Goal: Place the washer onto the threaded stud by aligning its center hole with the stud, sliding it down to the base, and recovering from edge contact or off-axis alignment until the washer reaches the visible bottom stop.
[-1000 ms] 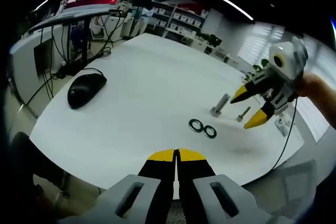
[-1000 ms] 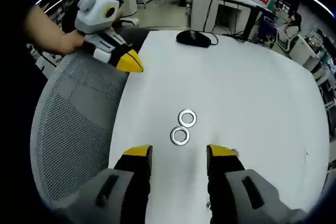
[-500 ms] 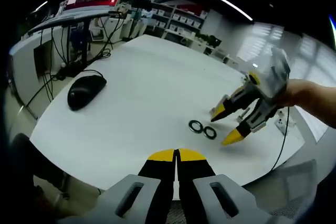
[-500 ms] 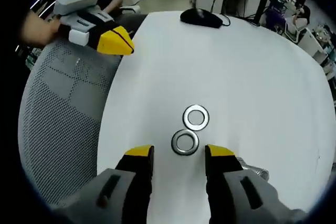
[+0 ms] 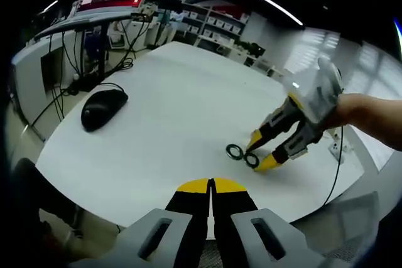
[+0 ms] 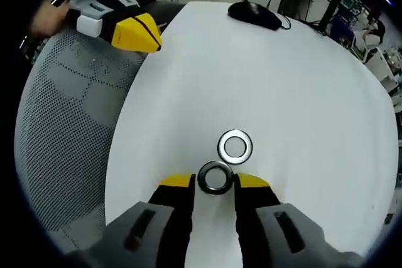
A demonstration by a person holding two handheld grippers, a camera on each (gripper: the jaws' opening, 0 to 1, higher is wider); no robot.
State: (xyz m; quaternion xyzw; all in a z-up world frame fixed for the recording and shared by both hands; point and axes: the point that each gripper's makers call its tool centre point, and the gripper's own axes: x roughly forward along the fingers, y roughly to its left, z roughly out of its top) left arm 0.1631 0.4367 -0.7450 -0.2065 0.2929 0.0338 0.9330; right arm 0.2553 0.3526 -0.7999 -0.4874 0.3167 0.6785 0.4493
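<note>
Fingers of my right gripper (image 6: pixel 215 182) bracket the near washer (image 6: pixel 215 177) at lower centre, not yet clenched; flat on the surface (image 6: pixel 282 80), it may slip out or nudge the second washer (image 6: pixel 235 146). Left gripper (image 5: pixel 210 185) fingers are pressed together, empty.

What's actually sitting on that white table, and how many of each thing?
Washers: 2, one between the right gripper's yellow tips, one just beyond it
Computer mouse: 1, black
Grippers over the table: 1, the right; the left gripper stays at the table's edge
Total on the table: 3
</note>
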